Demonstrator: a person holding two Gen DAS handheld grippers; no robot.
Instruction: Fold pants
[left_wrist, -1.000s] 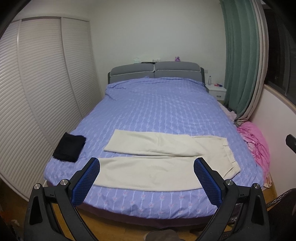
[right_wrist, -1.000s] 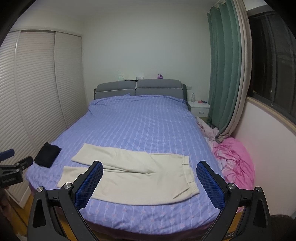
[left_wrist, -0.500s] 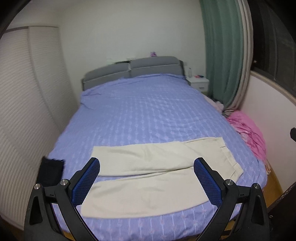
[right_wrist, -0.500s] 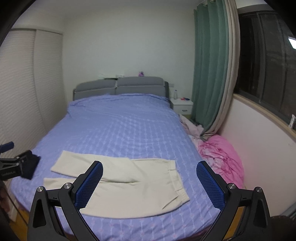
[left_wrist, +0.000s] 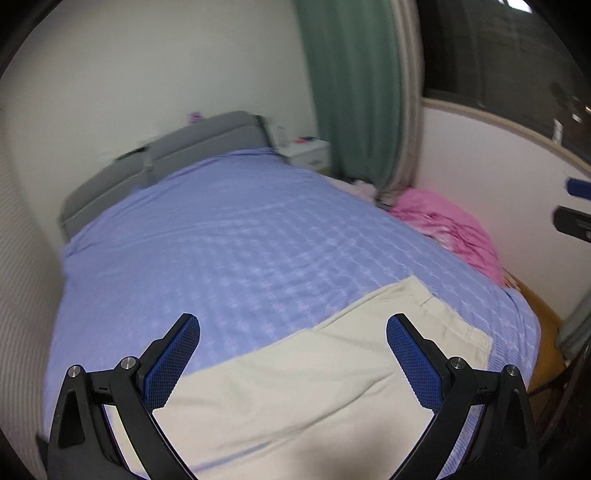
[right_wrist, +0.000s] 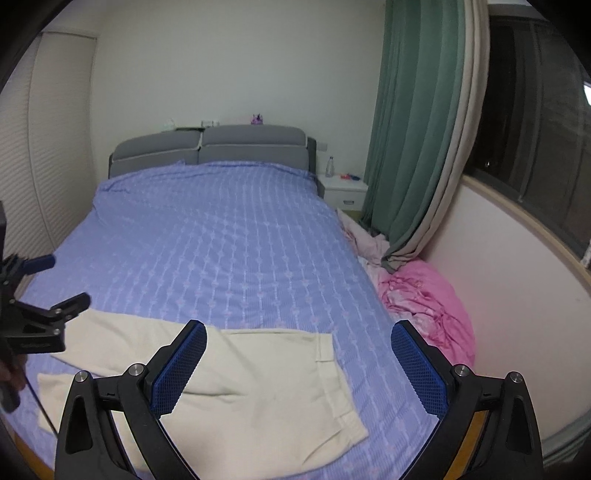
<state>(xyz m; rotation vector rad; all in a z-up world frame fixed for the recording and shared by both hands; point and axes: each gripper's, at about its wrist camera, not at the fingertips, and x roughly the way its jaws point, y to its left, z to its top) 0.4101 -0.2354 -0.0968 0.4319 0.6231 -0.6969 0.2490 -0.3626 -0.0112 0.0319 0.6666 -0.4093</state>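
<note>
Lying flat near bed (right_wrist: 229, 236) foot edge: cream pants (right_wrist: 258, 369); both grippers spread.

Both tools, left tool (left_wrist: 291, 354) and right tool (right_wrist: 297, 363), nearer the pants (right_wrist: 258, 365) than before, left view swung rightward

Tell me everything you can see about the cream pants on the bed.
The cream pants look like soft, plain, off-white cloth. They lie flat and unfolded across the near end of the purple bedspread, waistband toward the pink bedding side, and the two legs run leftward, slightly apart at the ends. A few shallow creases show. Nothing grips them: both grippers hover above with jaws open, and only the bedspread touches them.
</note>
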